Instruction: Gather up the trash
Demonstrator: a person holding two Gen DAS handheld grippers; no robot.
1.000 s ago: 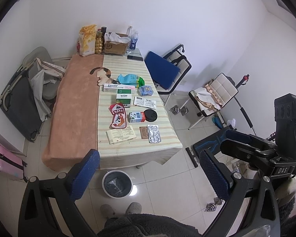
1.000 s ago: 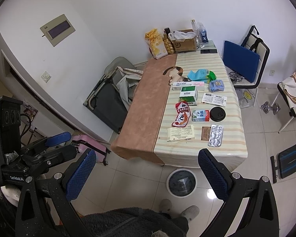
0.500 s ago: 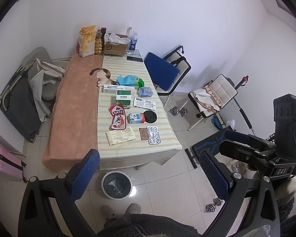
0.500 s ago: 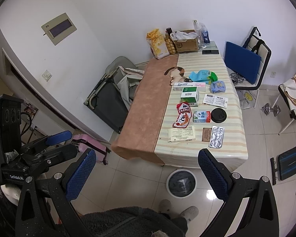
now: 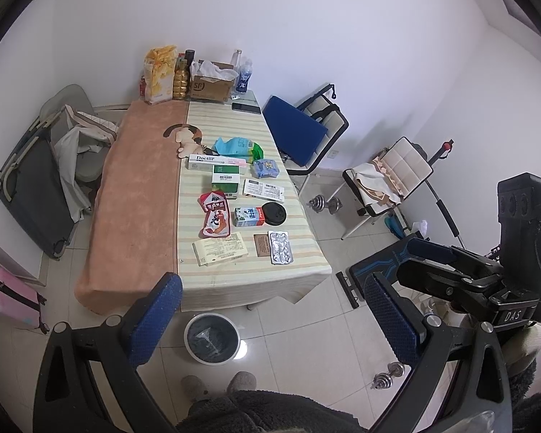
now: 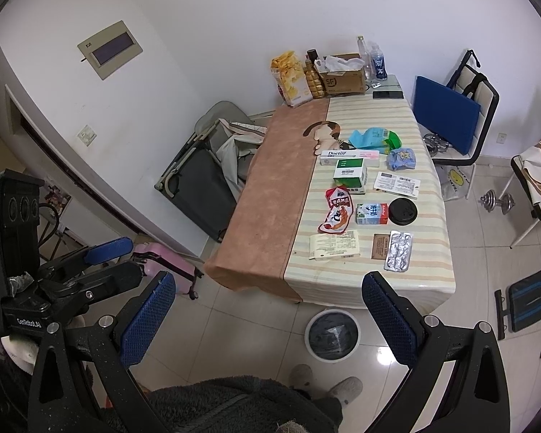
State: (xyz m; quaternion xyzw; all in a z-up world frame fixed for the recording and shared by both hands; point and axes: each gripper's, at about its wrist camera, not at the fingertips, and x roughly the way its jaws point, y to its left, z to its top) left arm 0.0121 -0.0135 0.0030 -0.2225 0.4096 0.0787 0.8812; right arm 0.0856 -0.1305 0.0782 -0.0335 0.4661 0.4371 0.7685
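Drifting slightly back, both claws, left gripper (image 5: pixel 272 319) and right gripper (image 6: pixel 268 315), are hanging wide and empty; table (image 5: pixel 212 274) trash ahead is lying uncollected.

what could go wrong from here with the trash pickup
The bin sits on the floor partly under the table edge, so dropped items may miss it. The blister pack lies flat and may slip from a tool. The phone is likely not trash.
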